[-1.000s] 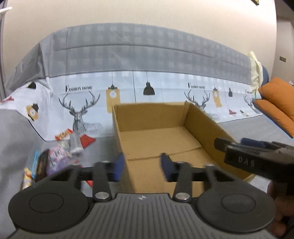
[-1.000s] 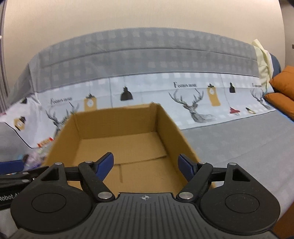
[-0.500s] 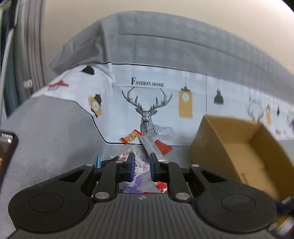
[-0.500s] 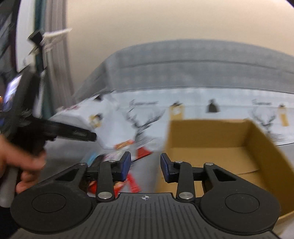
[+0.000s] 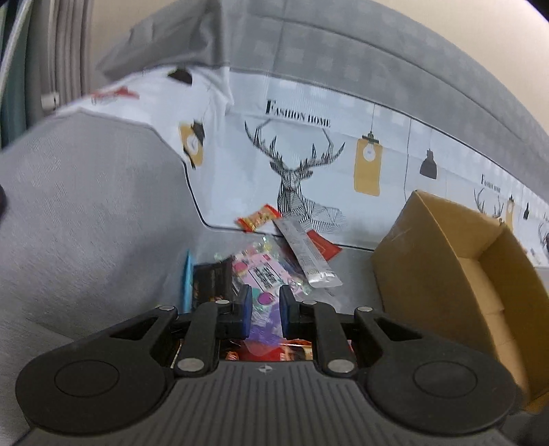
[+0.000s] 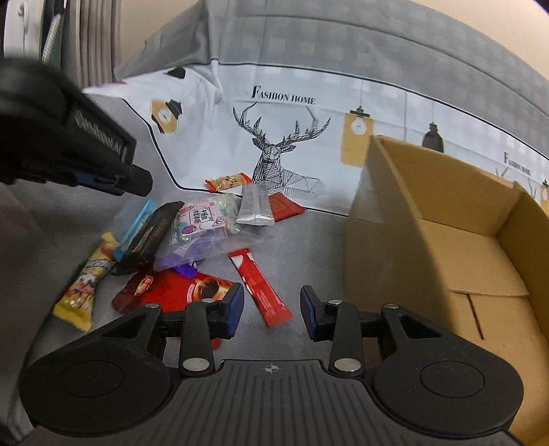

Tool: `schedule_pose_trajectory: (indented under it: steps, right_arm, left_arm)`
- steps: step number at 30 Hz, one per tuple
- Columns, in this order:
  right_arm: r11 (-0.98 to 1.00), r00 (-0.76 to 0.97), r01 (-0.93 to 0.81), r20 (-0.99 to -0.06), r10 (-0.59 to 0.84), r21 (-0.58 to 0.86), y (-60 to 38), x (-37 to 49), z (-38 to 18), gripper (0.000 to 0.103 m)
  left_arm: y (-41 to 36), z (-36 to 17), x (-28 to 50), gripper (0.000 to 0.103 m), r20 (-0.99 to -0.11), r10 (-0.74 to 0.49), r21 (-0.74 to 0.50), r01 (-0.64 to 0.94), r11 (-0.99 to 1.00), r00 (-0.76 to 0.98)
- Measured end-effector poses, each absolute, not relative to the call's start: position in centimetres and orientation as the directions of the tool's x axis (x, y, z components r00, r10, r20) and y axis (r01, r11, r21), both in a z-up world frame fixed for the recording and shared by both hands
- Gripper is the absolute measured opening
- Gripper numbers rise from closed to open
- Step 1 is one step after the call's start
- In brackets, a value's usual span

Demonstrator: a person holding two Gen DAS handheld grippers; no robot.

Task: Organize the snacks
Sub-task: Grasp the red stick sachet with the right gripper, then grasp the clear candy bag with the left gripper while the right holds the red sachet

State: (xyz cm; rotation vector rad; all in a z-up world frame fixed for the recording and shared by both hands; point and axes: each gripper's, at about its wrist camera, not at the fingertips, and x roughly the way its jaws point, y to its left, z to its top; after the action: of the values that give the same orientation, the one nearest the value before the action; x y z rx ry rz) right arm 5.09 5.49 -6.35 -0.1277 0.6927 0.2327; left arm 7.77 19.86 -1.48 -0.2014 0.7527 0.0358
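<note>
Here the narrow, empty left gripper (image 5: 264,310) and the opening, empty right gripper (image 6: 271,310) hover over overlapping snacks (image 6: 192,223), so a pinch may snag two packets, none yet in the cardboard box (image 6: 446,212).

Grey sofa (image 6: 377,44), deer-print throw (image 6: 274,137), beige wall (image 6: 158,20)

- The left gripper (image 5: 263,310) tilts downward, its 2 blue pads (image 5: 245,308) set close together with only a narrow gap.
- The right gripper (image 6: 271,311) also angles downward, jaws opening, nothing gripped between them.
</note>
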Motion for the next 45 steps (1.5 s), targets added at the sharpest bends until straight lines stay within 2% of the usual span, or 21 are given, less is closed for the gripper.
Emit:
schedule_pose_trajectory:
  steps: [1,4,6,7,10,13,14,15,16,17,18,20,27,35,37,38,39,40,41,42,45]
  right_arm:
    - [0.968,0.749,-0.246,-0.644,0.155,-0.053,5.9,5.6,-6.7,0.048]
    - [0.976,0.732,-0.207,-0.672,0.112,-0.063,6.5,8.0,-8.3,0.052]
    - [0.98,0.703,-0.193,-0.703,0.105,-0.047,6.3,9.3,-9.4,0.052]
    - [0.981,0.69,-0.186,-0.717,0.097,-0.047,6.3,9.8,-9.9,0.052]
    - [0.982,0.651,-0.186,-0.752,0.103,-0.026,6.0,10.7,-11.2,0.052]
    - [0.98,0.656,-0.197,-0.747,0.111,-0.028,6.2,10.8,-11.3,0.052]
    - [0.978,0.655,-0.207,-0.746,0.12,-0.024,6.3,10.7,-11.3,0.052]
    - [0.977,0.651,-0.213,-0.747,0.135,-0.009,6.2,10.7,-11.3,0.045]
    - [0.976,0.647,-0.216,-0.748,0.148,0.007,6.2,10.7,-11.3,0.033]
    - [0.976,0.646,-0.218,-0.747,0.159,0.02,6.1,10.7,-11.2,0.027]
    - [0.976,0.649,-0.217,-0.744,0.16,0.021,6.0,10.6,-11.3,0.023]
    - [0.976,0.65,-0.213,-0.739,0.175,0.044,5.7,10.4,-11.2,0.02]
    - [0.971,0.664,-0.224,-0.717,0.211,0.078,4.8,8.7,-10.2,0.017]
    - [0.963,0.602,-0.207,-0.754,0.264,0.173,3.5,5.5,-8.4,0.017]
    - [0.957,0.579,-0.219,-0.765,0.283,0.188,3.3,5.1,-7.9,0.017]
    - [0.955,0.565,-0.225,-0.772,0.291,0.195,3.2,4.7,-7.7,0.017]
    - [0.953,0.555,-0.225,-0.777,0.297,0.204,3.1,4.5,-7.5,0.017]
    - [0.951,0.545,-0.225,-0.782,0.302,0.211,3.0,4.2,-7.3,0.018]
    - [0.949,0.532,-0.229,-0.789,0.307,0.215,2.8,3.9,-7.1,0.018]
    - [0.947,0.519,-0.234,-0.796,0.312,0.219,2.7,3.6,-6.8,0.018]
    - [0.929,0.461,-0.271,-0.814,0.354,0.251,2.1,2.7,-5.8,0.018]
  left_arm:
    - [19.9,-1.8,8.1,0.018,-0.692,-0.048,-0.18,-0.109,0.978,0.72]
    - [19.6,-2.4,8.9,0.022,-0.713,-0.067,-0.189,-0.099,0.977,0.698]
    - [19.1,-2.7,9.4,0.038,-0.721,-0.082,-0.188,-0.081,0.979,0.688]
    - [18.9,-2.8,9.6,0.041,-0.723,-0.083,-0.183,-0.074,0.98,0.686]
    - [18.5,-3.1,10.1,0.043,-0.726,-0.075,-0.167,-0.069,0.984,0.683]
    - [18.4,-3.4,10.5,0.043,-0.734,-0.083,-0.175,-0.069,0.982,0.674]
    - [18.3,-3.5,10.6,0.046,-0.737,-0.083,-0.17,-0.065,0.983,0.67]
    - [18.1,-3.6,10.6,0.054,-0.741,-0.082,-0.159,-0.056,0.986,0.667]
    - [17.9,-3.7,10.6,0.059,-0.744,-0.079,-0.144,-0.044,0.989,0.663]
    - [17.5,-3.8,10.5,0.069,-0.747,-0.079,-0.13,-0.028,0.991,0.66]
    - [17.2,-3.9,10.5,0.077,-0.749,-0.075,-0.113,-0.015,0.993,0.658]
    - [16.6,-4.1,10.4,0.085,-0.754,-0.059,-0.071,0.009,0.997,0.655]
    - [16.0,-5.0,10.9,0.085,-0.762,-0.026,-0.016,0.022,1.0,0.647]
    - [13.5,-6.5,11.2,0.085,-0.764,0.056,0.145,0.086,0.986,0.643]
    - [13.0,-6.8,11.3,0.079,-0.753,0.084,0.19,0.093,0.977,0.652]
    - [12.8,-6.8,11.2,0.069,-0.744,0.101,0.214,0.093,0.972,0.661]
    - [12.7,-6.8,11.2,0.055,-0.737,0.11,0.227,0.091,0.97,0.667]
    - [12.7,-6.6,11.1,0.045,-0.732,0.113,0.23,0.087,0.969,0.672]
    - [12.9,-6.4,10.9,0.021,-0.732,0.108,0.22,0.083,0.972,0.673]
    - [13.1,-6.2,10.8,0.004,-0.733,0.104,0.21,0.077,0.975,0.673]
    - [13.6,-4.7,9.8,0.0,-0.698,0.094,0.187,0.054,0.981,0.71]
